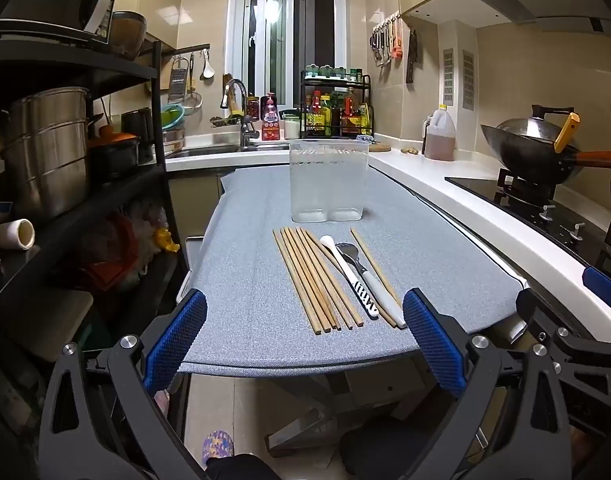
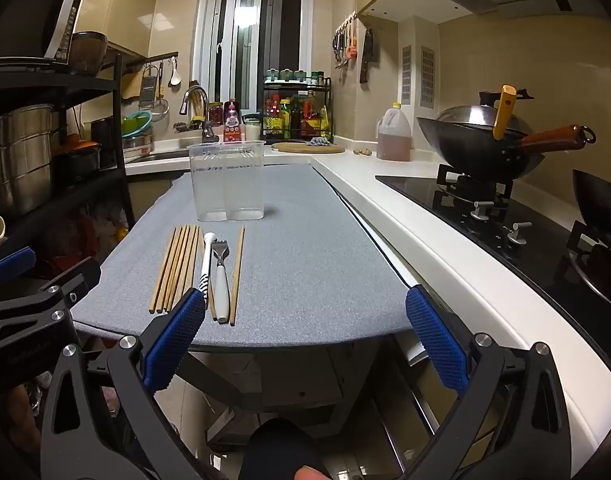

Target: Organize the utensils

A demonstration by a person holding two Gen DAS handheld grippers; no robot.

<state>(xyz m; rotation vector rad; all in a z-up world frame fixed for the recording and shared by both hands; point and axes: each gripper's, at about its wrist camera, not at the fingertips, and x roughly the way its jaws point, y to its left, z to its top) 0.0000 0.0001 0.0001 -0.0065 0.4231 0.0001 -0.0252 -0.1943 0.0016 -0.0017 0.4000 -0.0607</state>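
Where the left wrist view looks along the grey woven tabletop [image 1: 245, 280], the left claw [image 1: 305, 336] is seen released at the near edge, nothing between its blue mesh-textured pads. Just beyond it, wooden chopsticks [image 1: 313, 280], a white spoon [image 1: 345, 268] and a white-handled metal fork [image 1: 365, 276] are laid side by side; farther off, a clear two-compartment plastic holder [image 1: 327, 180] is stood upright. From the right wrist view, the right claw [image 2: 305, 332] is likewise seen spread wide, with the utensils beyond its left pad. Only here is the holder's rim [image 2: 225, 145] seen clear of the spice rack.
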